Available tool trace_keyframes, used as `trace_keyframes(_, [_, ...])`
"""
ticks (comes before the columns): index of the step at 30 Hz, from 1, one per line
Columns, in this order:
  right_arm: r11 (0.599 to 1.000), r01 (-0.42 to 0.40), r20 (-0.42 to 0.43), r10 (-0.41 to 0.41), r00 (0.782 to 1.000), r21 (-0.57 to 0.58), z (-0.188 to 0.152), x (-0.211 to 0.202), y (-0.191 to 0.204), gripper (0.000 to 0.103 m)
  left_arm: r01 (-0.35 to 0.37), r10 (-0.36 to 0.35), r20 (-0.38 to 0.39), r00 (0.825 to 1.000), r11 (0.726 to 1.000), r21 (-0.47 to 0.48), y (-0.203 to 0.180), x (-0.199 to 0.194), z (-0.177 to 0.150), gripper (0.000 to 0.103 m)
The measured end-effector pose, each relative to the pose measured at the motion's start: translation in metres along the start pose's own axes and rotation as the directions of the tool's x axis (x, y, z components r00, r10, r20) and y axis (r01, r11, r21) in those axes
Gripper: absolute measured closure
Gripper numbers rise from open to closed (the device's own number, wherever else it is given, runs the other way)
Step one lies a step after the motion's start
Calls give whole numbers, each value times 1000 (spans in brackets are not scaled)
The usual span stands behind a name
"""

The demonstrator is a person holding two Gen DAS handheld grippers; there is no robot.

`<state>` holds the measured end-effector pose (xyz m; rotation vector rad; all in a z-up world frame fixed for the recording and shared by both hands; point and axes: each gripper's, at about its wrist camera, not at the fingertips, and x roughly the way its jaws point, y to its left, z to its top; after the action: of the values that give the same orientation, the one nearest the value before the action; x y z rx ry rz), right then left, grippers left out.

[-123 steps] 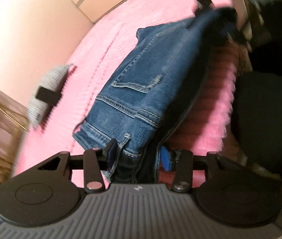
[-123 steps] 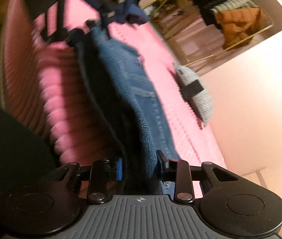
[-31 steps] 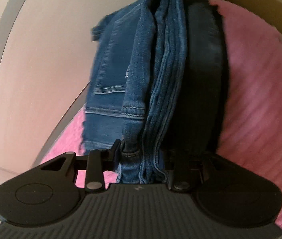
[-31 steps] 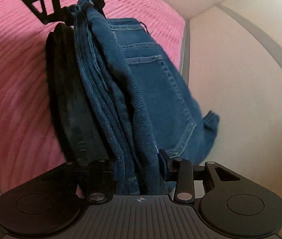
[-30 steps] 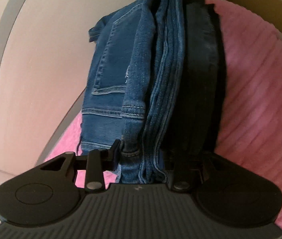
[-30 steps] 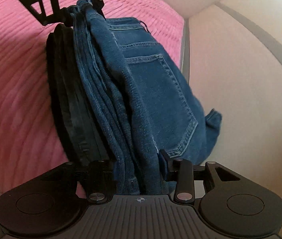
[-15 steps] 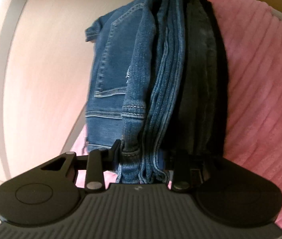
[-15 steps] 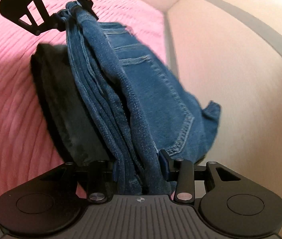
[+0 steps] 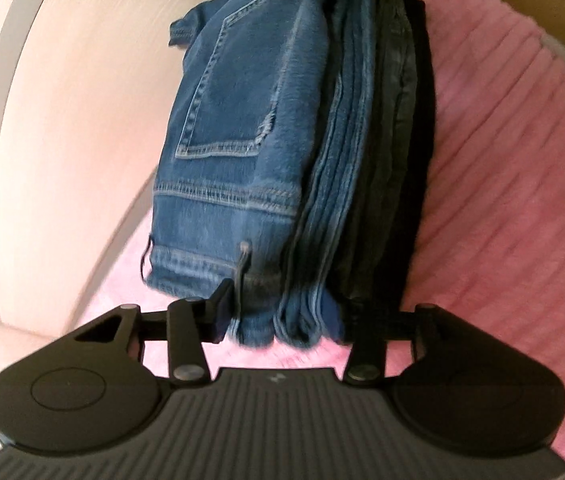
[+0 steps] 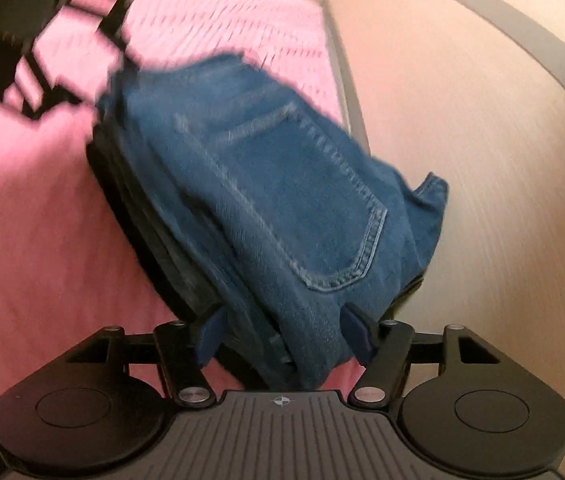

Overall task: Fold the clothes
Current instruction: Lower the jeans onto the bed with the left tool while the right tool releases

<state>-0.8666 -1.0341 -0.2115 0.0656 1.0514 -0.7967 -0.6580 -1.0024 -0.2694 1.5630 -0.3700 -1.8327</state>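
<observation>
Folded blue jeans point(image 9: 242, 132), several layers thick with a back pocket facing outward, lie as a stacked bundle on a pink ribbed blanket point(image 9: 522, 168); a darker, near-black layer runs along the bundle's underside. In the left wrist view the bundle stretches from the jaws at 6 o'clock up to 12 o'clock, pocket side toward 10 o'clock and the dark layer toward 2 o'clock. The left gripper point(image 9: 282, 320) straddles the near end of the bundle: its jaws are opening, the denim edges sit between them, the left pad stands just beside the waistband, and the right finger is lost against the dark fabric, so contact on that side cannot be told. In the right wrist view the jeans point(image 10: 282, 208) run from 6 o'clock toward 11 o'clock, pocket toward 3 o'clock. The right gripper point(image 10: 282, 336) also spans the bundle's end; its jaws are opening, both blue pads stand clear at either flank of the cloth, and the denim hangs between them without being pinched. The left gripper appears again, blurred, at 10 o'clock point(image 10: 42, 36), at the far end of the jeans. The blanket point(image 10: 34, 208) fills the 9 o'clock side; a pale wood-grain panel point(image 10: 502, 160) with a grey strip rises at 2 o'clock.
</observation>
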Motion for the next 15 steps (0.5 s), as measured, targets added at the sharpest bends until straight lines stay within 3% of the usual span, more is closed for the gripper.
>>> trace_keyframes(2, [992,-31,45,25,999,122,10,-10,-16,39,43,-44,-1,999,992,-116,18,-13,-1,64])
trace_keyframes(5, [960,-62,88,40,995,272,23,-5,-42,40,67,-58,34,998,919,-389,57,-26,7,64])
trace_keyframes(7, [954,-59,83,36,996,295,31,18,-54,49,55,-38,47,998,876,-480,78,-26,20,65])
trace_keyframes(10, [963,-28,86,6,996,267,43,53,-71,55,96,-91,36,995,845,-526,80,-7,23,66])
trace_keyframes(12, [967,1,89,-24,996,255,48,73,-82,55,120,-132,11,991,856,-504,67,9,27,69])
trace_keyframes(15, [970,9,31,-17,999,244,50,117,-93,55,114,-133,-7,991,875,-471,51,24,25,74])
